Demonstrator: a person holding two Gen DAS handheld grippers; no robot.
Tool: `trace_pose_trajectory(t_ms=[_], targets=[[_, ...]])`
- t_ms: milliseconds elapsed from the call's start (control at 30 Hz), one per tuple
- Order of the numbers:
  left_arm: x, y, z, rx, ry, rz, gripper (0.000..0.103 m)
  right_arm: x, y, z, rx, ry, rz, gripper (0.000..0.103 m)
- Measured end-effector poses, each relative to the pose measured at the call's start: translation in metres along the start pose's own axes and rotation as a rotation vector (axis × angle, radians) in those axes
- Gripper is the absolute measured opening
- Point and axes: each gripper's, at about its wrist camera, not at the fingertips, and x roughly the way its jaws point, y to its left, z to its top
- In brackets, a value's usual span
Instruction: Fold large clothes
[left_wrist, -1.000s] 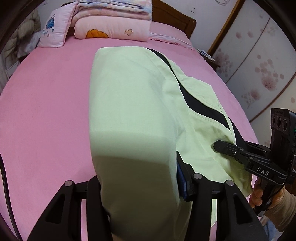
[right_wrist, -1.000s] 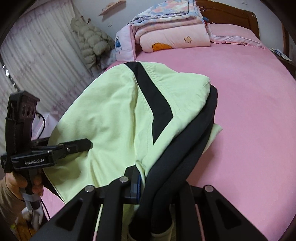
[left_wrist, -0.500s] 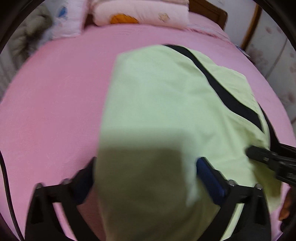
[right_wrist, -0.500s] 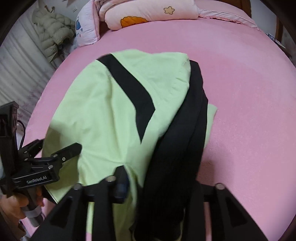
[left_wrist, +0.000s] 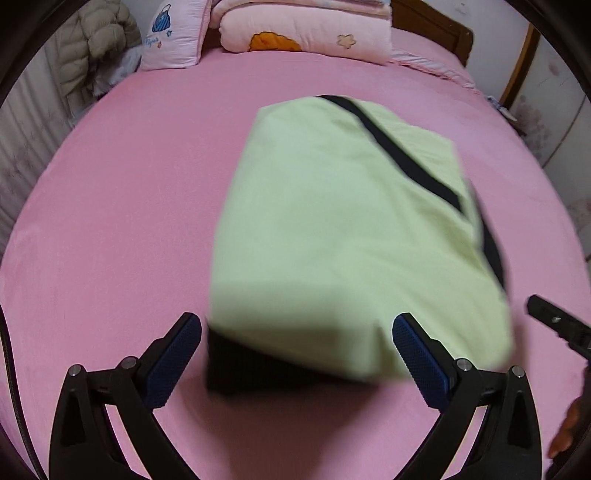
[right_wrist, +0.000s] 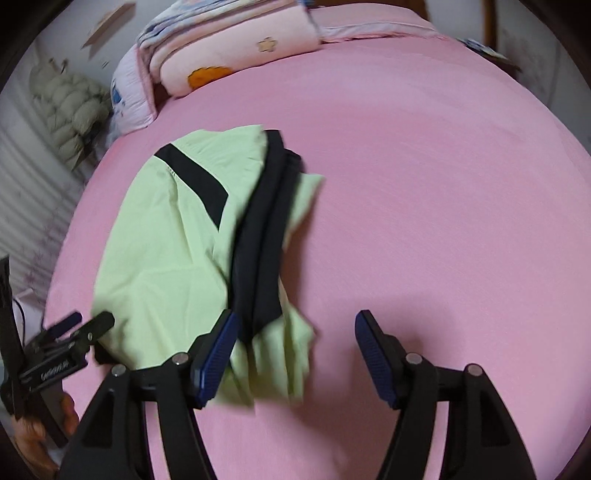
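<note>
Both grippers have their jaws spread wide and grip nothing. In its own view the left gripper (left_wrist: 297, 347) hangs low over the pink bed sheet (left_wrist: 122, 229), and the near edge of the green garment (left_wrist: 343, 236) lies right between its blue-padded fingers (left_wrist: 173, 358), its fabric reaching about to the fingertips; whether the pads touch the cloth cannot be told, since that edge is blurred. A dark layer of the garment shows under the near edge, closest to the left finger. The garment lies folded on the sheet, with a black stripe (left_wrist: 399, 155) running slantwise across its far right part.

In the right wrist view the right gripper (right_wrist: 295, 332) has its left finger (right_wrist: 218, 354) just at the garment's (right_wrist: 166, 251) near right corner, where a crumpled green flap and a folded black band (right_wrist: 262, 236) end. The rest of the gap between its fingers opens onto the bare sheet (right_wrist: 424, 192). The garment lies to the left of this gripper, and the left gripper (right_wrist: 75, 325) shows at the garment's near left edge.

Beyond the garment, at the head of the bed, lie a stack of folded pink quilts (left_wrist: 306, 37) and a pillow (left_wrist: 171, 37).
</note>
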Motion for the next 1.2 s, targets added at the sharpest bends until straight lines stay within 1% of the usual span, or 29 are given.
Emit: trace_pose_trajectory(t_ms=[33, 100, 167, 233, 300, 367, 433, 467, 567, 600, 667, 733, 800, 933, 1033, 1100, 1200], targets=[[-0.016, -0.008, -0.015, -0.006, -0.003, -0.021, 0.103, -0.011, -0.004, -0.007, 0.017, 0.003, 0.010, 0.066], [-0.044, -0.022, -0.028, -0.031, -0.006, -0.063, 0.103, -0.034, -0.011, -0.020, 0.039, 0.011, 0.034, 0.066], [-0.073, -0.038, -0.042, -0.054, -0.015, -0.090, 0.103, -0.061, -0.016, -0.033, 0.048, 0.012, 0.061, 0.066], [-0.099, -0.055, -0.051, -0.056, -0.027, -0.081, 0.103, -0.085, -0.017, -0.039, 0.045, 0.008, 0.074, 0.066], [-0.138, -0.077, -0.072, -0.057, -0.040, -0.049, 0.103, -0.118, -0.022, -0.049, 0.040, -0.007, 0.097, 0.066], [-0.171, -0.093, -0.086, -0.073, -0.050, -0.059, 0.103, -0.155, -0.025, -0.056, 0.029, -0.029, 0.118, 0.066], [-0.194, -0.106, -0.095, -0.078, -0.053, -0.078, 0.103, -0.190, -0.028, -0.066, 0.009, -0.045, 0.122, 0.066], [-0.211, -0.116, -0.102, -0.072, -0.056, -0.085, 0.103, -0.212, -0.031, -0.074, -0.006, -0.059, 0.122, 0.066], [-0.260, -0.148, -0.127, -0.036, -0.068, -0.074, 0.103, -0.267, -0.038, -0.095, -0.052, -0.082, 0.120, 0.066], [-0.280, -0.156, -0.142, -0.029, -0.073, -0.077, 0.103, -0.283, -0.041, -0.102, -0.064, -0.086, 0.122, 0.066], [-0.309, -0.173, -0.158, -0.021, -0.083, -0.088, 0.103, -0.319, -0.050, -0.118, -0.086, -0.097, 0.124, 0.066], [-0.340, -0.188, -0.176, -0.019, -0.097, -0.093, 0.103, -0.352, -0.060, -0.135, -0.101, -0.109, 0.126, 0.066], [-0.368, -0.204, -0.193, -0.013, -0.108, -0.089, 0.103, -0.374, -0.068, -0.148, -0.113, -0.112, 0.125, 0.066], [-0.409, -0.228, -0.224, -0.024, -0.120, -0.073, 0.103, -0.415, -0.085, -0.174, -0.124, -0.110, 0.119, 0.066], [-0.427, -0.242, -0.242, -0.025, -0.126, -0.078, 0.103, -0.439, -0.092, -0.193, -0.149, -0.128, 0.100, 0.066], [-0.439, -0.253, -0.257, -0.013, -0.142, -0.063, 0.103, -0.450, -0.093, -0.205, -0.176, -0.144, 0.087, 0.066], [-0.449, -0.268, -0.277, 0.017, -0.150, -0.044, 0.103, -0.461, -0.093, -0.224, -0.215, -0.166, 0.043, 0.066]])
